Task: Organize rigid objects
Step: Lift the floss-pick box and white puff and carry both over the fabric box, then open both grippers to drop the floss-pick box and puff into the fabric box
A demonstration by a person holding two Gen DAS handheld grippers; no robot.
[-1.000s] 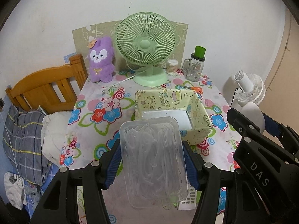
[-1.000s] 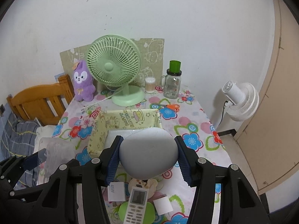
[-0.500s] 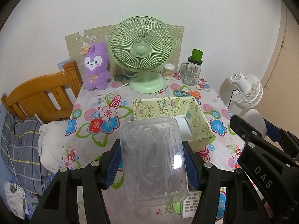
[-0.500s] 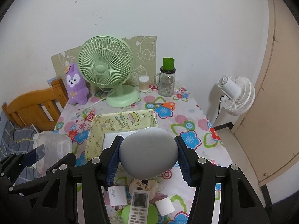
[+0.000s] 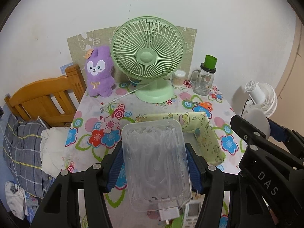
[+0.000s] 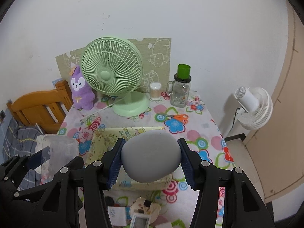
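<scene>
Since a second ago both of my cameras have pulled back from the yellow-green patterned fabric box: in the left wrist view its open inside, which I could see plainly before, is now mostly hidden behind what I carry, and only its far rim and right wall show. The light green desk fan and the purple plush rabbit have slid lower and a little rightward in that view. The grip on either side has not changed.

My left gripper points steeply down over the near edge of the flower-print tablecloth. Its blue pads are pressed against the two long sides of a clear rectangular plastic box of transparent utensils, held off the table, in front of the fabric box.

My right gripper tilts down likewise, just right of the left one; each shows at the edge of the other's view. Its pads clamp a smooth grey rounded oval case, which hangs above the near part of the fabric box.

A white remote control lies on the table beneath the right gripper, near the front edge. Orange-handled scissors lie beyond the fabric box, well apart from both grippers.
</scene>
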